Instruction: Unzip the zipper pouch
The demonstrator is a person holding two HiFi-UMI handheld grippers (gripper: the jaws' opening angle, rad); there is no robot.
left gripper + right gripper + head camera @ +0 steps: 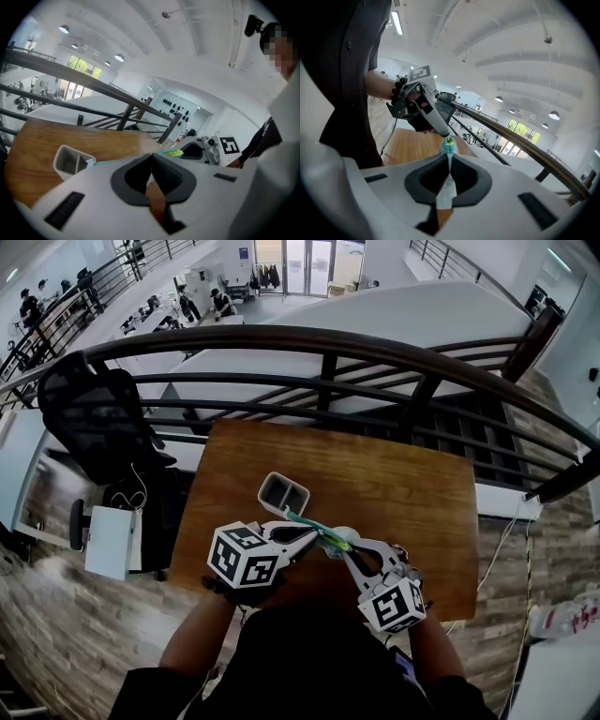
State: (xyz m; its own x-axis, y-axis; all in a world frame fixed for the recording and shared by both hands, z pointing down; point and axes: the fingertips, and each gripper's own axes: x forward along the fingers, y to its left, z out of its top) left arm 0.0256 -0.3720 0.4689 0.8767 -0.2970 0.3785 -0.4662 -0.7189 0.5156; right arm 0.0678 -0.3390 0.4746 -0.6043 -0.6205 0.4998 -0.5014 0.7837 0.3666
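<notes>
The left gripper (151, 156), jaws pressed together, and the right gripper (449, 155), jaws likewise closed, each pinch one end of the slim teal zipper pouch (319, 529). They hold it in the air between them, just on the person's side of the divided cup (283, 494) and above the wooden table (394, 493) on which that cup stands. In the right gripper view a pale strip of the pouch runs between the pads, with a green-and-teal tip showing beyond them; whether that tip is the zipper pull cannot be told. No opening shows in the pouch, so the unzipping appears to be at its start. The risk from here is a pull on fabric rather than on the slider. That would only stretch the pouch or drag it out of one thin pinch, dropping it toward the cup and perhaps tipping the cup over.
</notes>
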